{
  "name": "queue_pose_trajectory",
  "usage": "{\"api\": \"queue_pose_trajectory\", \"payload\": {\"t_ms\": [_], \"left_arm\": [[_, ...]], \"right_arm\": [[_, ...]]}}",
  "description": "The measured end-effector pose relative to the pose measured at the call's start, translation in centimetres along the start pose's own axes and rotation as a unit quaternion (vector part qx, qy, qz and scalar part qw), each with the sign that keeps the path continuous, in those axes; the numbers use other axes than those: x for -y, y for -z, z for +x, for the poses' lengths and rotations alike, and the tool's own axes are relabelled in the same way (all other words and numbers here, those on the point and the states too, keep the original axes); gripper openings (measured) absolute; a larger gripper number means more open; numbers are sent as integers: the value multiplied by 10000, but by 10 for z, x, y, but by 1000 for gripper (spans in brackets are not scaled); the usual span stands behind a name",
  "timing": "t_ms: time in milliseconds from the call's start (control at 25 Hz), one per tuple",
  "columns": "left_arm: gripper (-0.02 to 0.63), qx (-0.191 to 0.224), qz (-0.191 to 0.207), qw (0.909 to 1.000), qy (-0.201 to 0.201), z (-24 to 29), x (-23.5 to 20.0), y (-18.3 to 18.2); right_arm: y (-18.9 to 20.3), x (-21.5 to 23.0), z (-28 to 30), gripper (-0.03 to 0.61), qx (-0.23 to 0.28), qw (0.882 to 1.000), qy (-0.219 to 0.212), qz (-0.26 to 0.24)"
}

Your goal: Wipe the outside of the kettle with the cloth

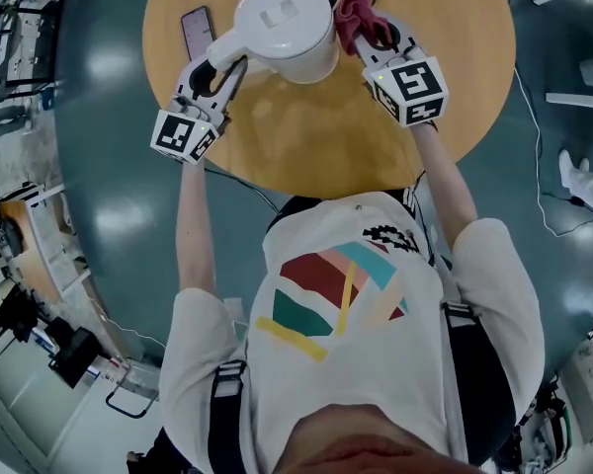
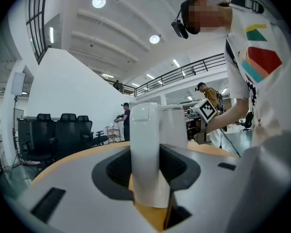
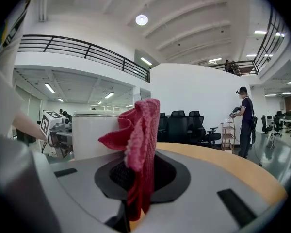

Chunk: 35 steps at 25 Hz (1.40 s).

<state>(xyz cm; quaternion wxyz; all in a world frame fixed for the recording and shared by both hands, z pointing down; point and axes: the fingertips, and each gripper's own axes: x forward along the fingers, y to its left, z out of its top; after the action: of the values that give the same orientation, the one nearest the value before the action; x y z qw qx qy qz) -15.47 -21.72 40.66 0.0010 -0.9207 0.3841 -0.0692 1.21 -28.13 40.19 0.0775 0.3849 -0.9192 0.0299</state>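
The white plastic kettle (image 1: 287, 28) is stood at 12 o'clock on the round wooden worktop (image 1: 326, 146), its handle (image 1: 227, 47) clamped by the left tool (image 1: 222, 65). The red knitted cloth (image 1: 353, 13) is clamped in the right tool (image 1: 374, 39), just beside the kettle's 3 o'clock wall.

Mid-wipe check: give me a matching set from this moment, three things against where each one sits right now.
Things:
1. kettle handle
2. cloth
3. phone

Places:
A. lying flat on the table, gripped by nothing
B. pinched in the right gripper
C. clamped in the left gripper

Pairs: 1-C, 2-B, 3-A
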Motion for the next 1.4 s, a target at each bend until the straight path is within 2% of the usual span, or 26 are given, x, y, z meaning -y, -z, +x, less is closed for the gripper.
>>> {"api": "queue_pose_trajectory", "payload": {"t_ms": [320,520,680,840,920,1000,1080,1200,1400], "left_arm": [[187,-23,-36,10000,39,-3,0,7],[187,34,-21,10000,3,-3,2,3],[187,85,-18,9999,-149,-5,1,5],[187,159,-48,9990,-412,-9,-1,5],[187,166,-55,9982,-566,-8,2,3],[186,63,-59,9975,-704,-9,7,3],[186,-119,-67,9965,-825,-11,13,5],[184,-296,-131,9952,-925,-14,25,8],[183,-165,-285,9942,-1025,-18,32,1]], "right_arm": [[17,6,30,38,-66,9999,33,155],[15,8,23,38,-52,9996,166,207],[25,0,-9,38,-105,9987,415,285],[29,-32,-37,38,-63,9976,587,361],[35,-53,-45,38,19,9963,624,599],[48,-81,-48,38,58,9941,625,889],[65,-109,-45,38,-31,9936,615,951],[84,-140,-32,38,-146,9945,645,806],[85,-164,8,38,-65,9964,791,302]]}}
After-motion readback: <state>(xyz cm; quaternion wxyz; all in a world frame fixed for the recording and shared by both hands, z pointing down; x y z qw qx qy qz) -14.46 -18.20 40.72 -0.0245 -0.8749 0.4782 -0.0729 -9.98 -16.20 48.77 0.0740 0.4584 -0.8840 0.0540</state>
